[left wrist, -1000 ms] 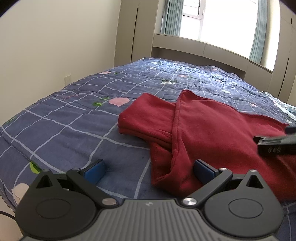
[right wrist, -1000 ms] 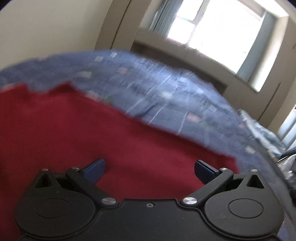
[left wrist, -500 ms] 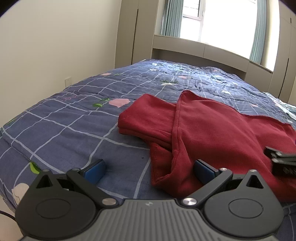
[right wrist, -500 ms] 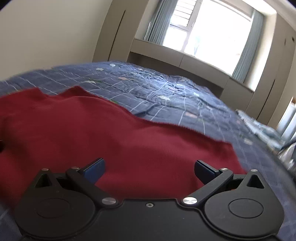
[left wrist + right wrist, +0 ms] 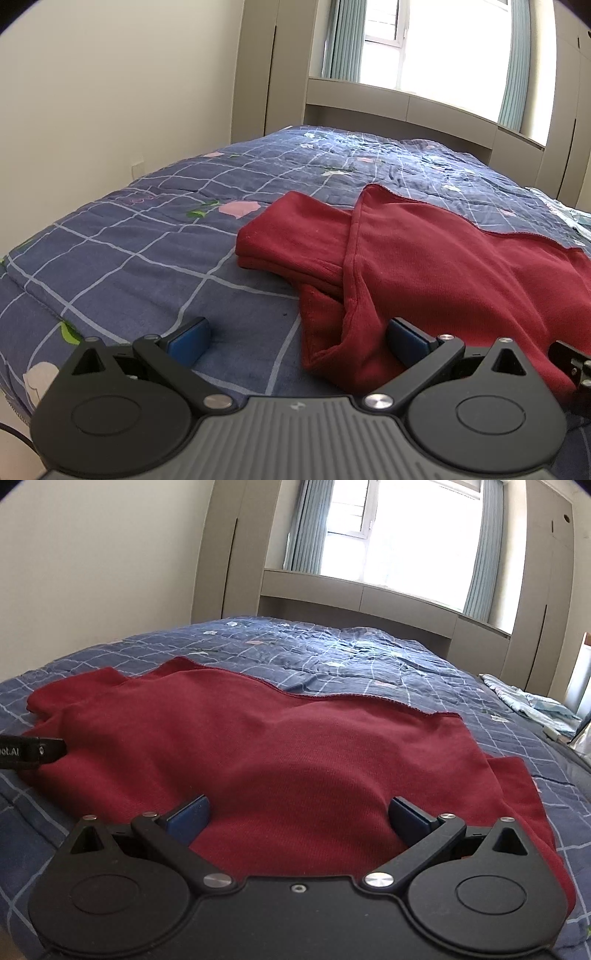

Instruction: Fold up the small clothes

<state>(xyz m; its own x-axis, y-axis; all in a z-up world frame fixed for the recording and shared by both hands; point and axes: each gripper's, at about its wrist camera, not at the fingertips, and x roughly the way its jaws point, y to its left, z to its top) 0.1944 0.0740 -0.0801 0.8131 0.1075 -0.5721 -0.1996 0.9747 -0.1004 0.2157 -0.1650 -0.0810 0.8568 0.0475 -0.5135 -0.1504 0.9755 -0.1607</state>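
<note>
Both grippers, left (image 5: 298,341) and right (image 5: 298,821), gape wide, empty, above the red garment (image 5: 295,746)

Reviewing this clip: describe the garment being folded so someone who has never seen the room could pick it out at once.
Start at the bed under the window, covered by a blue grid-patterned quilt with small flower prints. On its near end lies the dark red top, spread flat, with one sleeve folded at its left side. It is the only red item; the pale blue cloth lies bunched at the far right edge.
</note>
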